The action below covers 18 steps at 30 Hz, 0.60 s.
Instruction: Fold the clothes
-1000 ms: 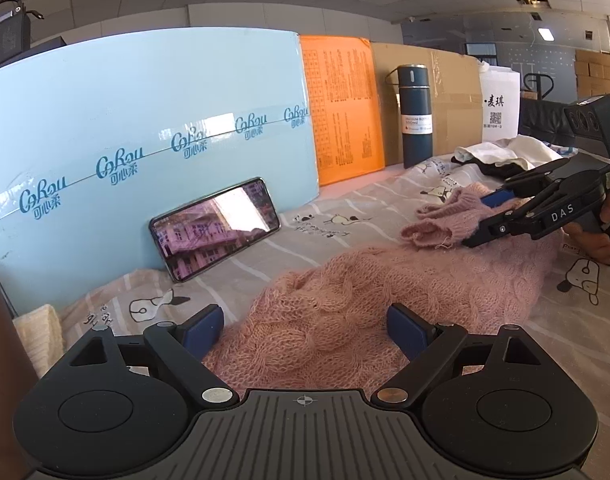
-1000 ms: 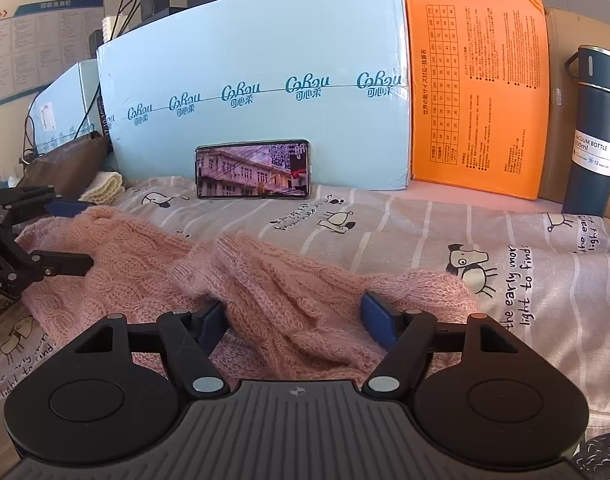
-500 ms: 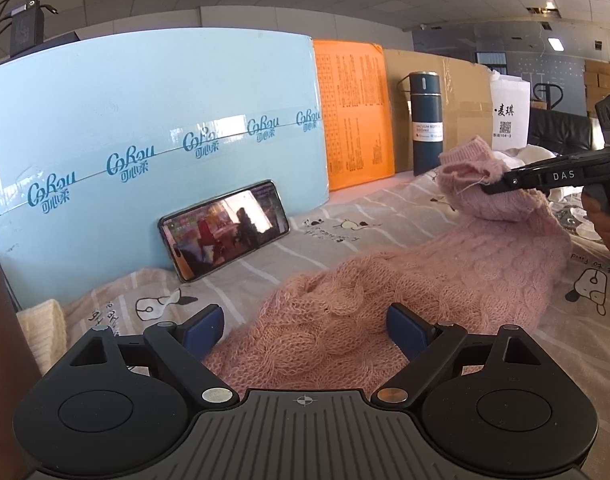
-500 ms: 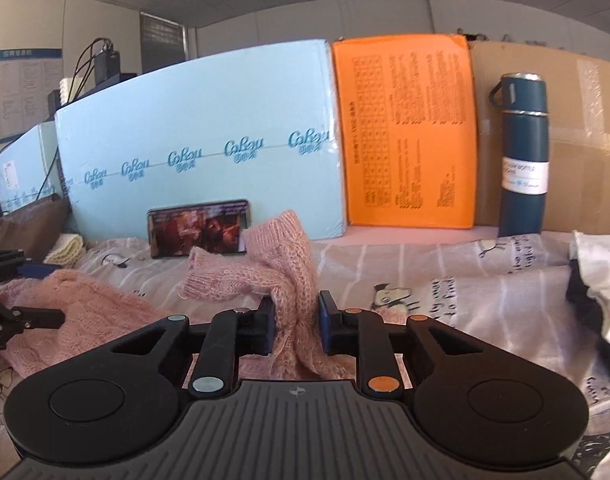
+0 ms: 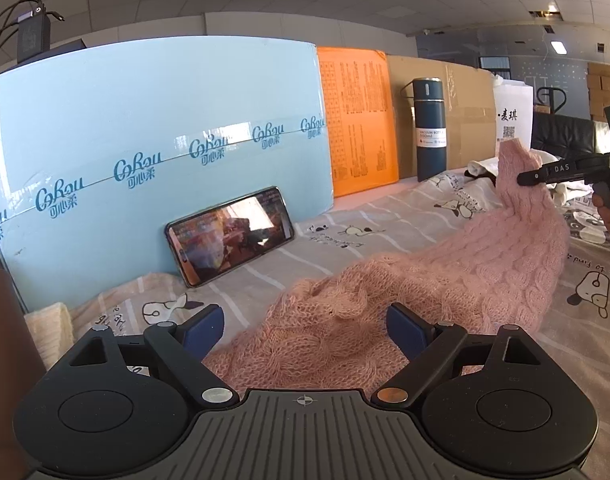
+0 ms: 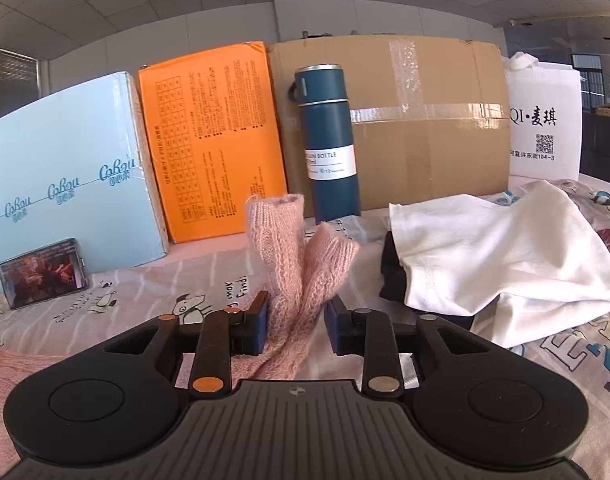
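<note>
Right gripper [image 6: 296, 322] clamped on pink sweater [image 5: 445, 280] sleeves, lifted above the bedsheet [image 5: 345, 248]; left gripper [image 5: 305, 326] spread wide over its bunched body; loose knit likely to snag or slip

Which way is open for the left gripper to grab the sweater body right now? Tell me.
Probably straight ahead, yes. The left gripper is open, and the pink knit sweater lies bunched between and just beyond its fingers, with nothing on top. The right gripper is shut on the sleeves, off to the side.
</note>
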Tool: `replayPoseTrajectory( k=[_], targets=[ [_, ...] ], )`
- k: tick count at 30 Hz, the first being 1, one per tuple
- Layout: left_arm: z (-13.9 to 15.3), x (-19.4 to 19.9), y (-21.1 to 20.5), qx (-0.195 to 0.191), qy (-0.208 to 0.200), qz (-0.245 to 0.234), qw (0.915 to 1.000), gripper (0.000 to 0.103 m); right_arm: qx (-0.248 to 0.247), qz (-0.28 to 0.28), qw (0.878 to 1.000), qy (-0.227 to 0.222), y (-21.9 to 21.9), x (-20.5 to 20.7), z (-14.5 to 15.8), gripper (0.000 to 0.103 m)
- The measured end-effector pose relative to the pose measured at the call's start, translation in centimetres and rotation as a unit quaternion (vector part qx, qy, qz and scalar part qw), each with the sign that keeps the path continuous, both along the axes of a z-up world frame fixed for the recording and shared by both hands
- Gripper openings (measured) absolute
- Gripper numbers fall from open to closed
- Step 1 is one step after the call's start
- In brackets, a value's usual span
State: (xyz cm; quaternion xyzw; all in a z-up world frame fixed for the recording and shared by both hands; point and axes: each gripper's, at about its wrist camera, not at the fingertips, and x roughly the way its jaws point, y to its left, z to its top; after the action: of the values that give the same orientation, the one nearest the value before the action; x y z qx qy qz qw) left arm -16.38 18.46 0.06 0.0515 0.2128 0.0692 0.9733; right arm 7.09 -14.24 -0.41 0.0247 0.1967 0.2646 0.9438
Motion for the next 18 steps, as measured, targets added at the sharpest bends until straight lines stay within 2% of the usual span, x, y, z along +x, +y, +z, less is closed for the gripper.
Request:
replayPoseTrajectory(
  k=[1, 2, 4, 7, 12, 15, 17, 18],
  targets=[
    [0.0, 0.0, 0.0, 0.000, 0.001, 0.000, 1.0000, 0.091, -0.002, -0.006, 1.000, -0.004, 0.0, -0.1, 0.0, 0.046],
    [-0.1, 0.0, 0.0, -0.001, 0.002, 0.000, 1.0000, 0.091, -0.005, -0.013, 1.000, -0.010, 0.0, -0.1, 0.0, 0.051],
    [-0.1, 0.1, 0.0, -0.002, 0.003, -0.002, 1.0000, 0.091, -0.010, -0.030, 0.999, -0.022, 0.0, -0.3, 0.0, 0.070],
    [-0.2, 0.2, -0.2, -0.003, 0.008, -0.014, 0.9999, 0.091, -0.007, -0.045, 0.998, -0.051, -0.2, -0.6, 0.1, 0.084],
    [-0.4, 0.3, -0.2, -0.007, 0.016, -0.030, 0.9994, 0.091, 0.052, 0.002, 0.994, -0.095, -1.6, -1.4, 0.8, 0.093],
    [-0.3, 0.4, 0.2, -0.018, 0.023, -0.036, 0.9989, 0.091, 0.094, 0.063, 0.987, -0.115, -2.6, -1.7, 2.2, 0.098],
    [-0.2, 0.4, 0.4, -0.025, 0.025, -0.035, 0.9988, 0.090, 0.094, 0.117, 0.980, -0.128, -2.8, -2.0, 3.5, 0.101],
    [-0.1, 0.4, 0.5, -0.026, 0.024, -0.034, 0.9988, 0.088, 0.078, 0.148, 0.977, -0.129, -2.5, -2.1, 4.1, 0.102]
  ],
)
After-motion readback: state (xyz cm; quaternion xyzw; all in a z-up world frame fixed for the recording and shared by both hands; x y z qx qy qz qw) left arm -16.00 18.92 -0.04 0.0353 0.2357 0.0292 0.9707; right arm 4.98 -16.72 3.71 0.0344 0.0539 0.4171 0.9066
